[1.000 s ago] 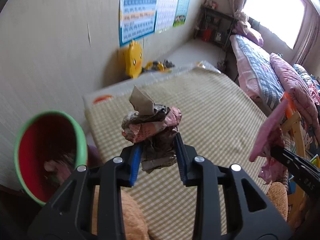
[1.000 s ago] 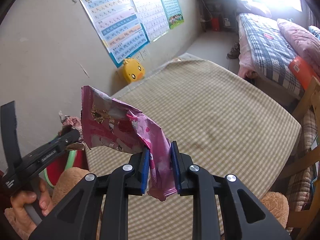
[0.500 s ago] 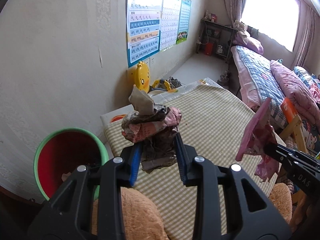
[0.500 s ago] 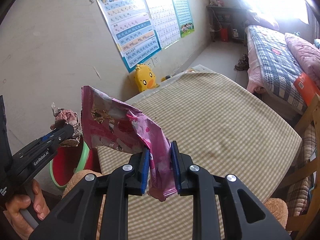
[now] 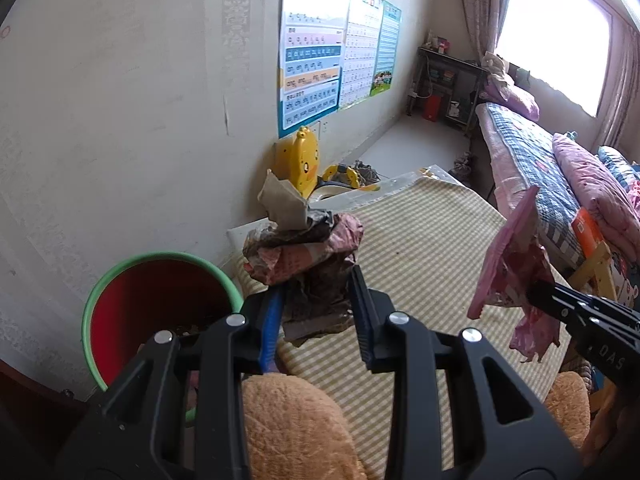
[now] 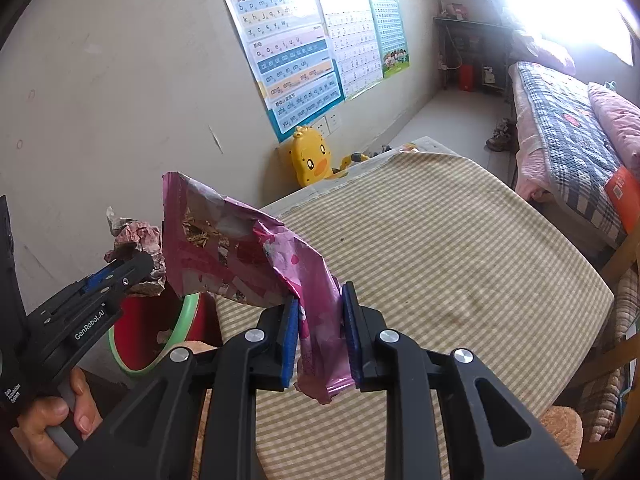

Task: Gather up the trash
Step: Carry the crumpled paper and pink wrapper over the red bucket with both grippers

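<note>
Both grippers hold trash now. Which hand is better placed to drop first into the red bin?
Left, probably. The left gripper, holding the crumpled wrapper, is beside the red bin.

Two claws [image 5: 316, 312] [image 6: 320, 336], each with one piece of trash: one crumpled wad [image 5: 304, 248], one pink wrapper [image 6: 248, 252]. One bucket [image 5: 120, 280], three wall posters [image 6: 320, 52], one yellow duck toy [image 6: 312, 158].

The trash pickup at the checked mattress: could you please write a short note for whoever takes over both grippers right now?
Left gripper: shut on a crumpled paper wad, held in the air near the red bin.
Right gripper: shut on a pink wrapper, held above the mattress.
Done: both pieces picked up.
Left: drop both into the bin, which stands on the floor by the wall; it already holds some scraps.
</note>
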{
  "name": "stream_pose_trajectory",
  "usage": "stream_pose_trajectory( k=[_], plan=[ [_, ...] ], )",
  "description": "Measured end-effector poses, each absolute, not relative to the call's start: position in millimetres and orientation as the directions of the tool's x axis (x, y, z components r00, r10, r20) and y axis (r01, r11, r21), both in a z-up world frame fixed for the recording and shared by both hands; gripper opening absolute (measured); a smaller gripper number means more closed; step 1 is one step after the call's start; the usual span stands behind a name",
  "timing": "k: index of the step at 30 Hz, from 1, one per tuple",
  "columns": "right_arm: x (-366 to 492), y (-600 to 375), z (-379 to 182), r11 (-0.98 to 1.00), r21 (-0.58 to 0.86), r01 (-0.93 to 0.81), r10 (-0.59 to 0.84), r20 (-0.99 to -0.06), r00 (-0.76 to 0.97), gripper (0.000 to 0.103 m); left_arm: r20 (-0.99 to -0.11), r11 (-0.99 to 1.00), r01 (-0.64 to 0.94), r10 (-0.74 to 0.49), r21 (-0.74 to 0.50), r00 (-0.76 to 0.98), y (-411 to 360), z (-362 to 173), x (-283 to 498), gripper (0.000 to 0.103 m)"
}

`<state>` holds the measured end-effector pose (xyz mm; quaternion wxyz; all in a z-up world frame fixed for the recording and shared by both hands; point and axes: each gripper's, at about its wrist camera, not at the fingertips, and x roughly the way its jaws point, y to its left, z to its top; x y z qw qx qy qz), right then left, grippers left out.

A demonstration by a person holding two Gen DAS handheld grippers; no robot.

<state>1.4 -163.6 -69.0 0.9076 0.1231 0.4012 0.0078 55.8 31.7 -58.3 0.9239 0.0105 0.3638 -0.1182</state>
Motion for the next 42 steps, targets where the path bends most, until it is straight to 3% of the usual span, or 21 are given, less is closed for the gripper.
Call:
stream_pose_trajectory(
  k=[42],
  plan=[
    [44.2,-75.6,-82.5,0.982,0.178,-0.068,0.183,-0.774,0.606,0.020,-0.707,0.997,0.018,-0.066,-0.074,0.704,130.9,-87.0,68.2,0.031]
  ],
)
